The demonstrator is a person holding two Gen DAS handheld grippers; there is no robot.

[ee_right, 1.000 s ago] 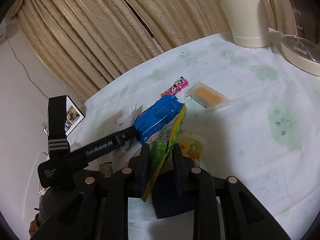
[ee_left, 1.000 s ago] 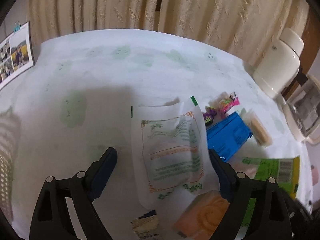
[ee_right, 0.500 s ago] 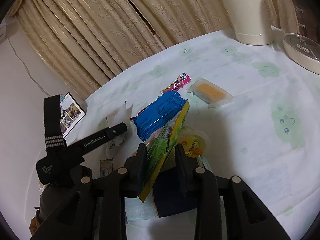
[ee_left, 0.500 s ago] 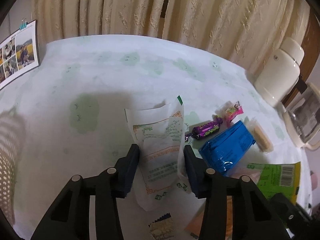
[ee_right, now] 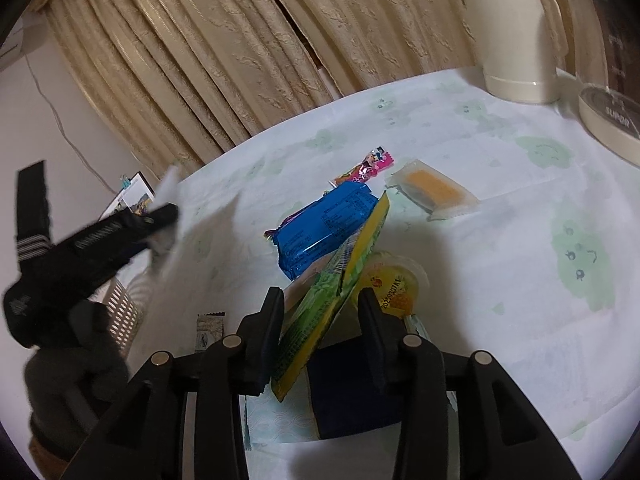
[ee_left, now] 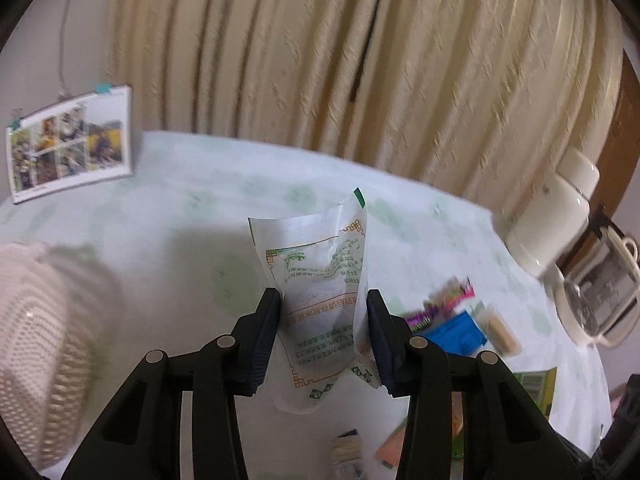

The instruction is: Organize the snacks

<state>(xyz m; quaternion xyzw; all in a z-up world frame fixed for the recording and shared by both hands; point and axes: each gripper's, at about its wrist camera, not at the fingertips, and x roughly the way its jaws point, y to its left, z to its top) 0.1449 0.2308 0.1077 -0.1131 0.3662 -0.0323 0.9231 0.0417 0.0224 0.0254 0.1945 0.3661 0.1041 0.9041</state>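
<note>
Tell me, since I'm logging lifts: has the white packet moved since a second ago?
Yes. The white packet, clamped in the left gripper, has risen off the tablecloth, toward the basket.

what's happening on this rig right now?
A person with two handheld grippers is sorting snacks on a table. The left gripper is shut on a white printed paper packet, lifted clear of the green-patterned tablecloth, with a white perforated basket at its left. The right gripper grips a green-and-yellow snack packet on edge, beside a blue foil pack.
</note>
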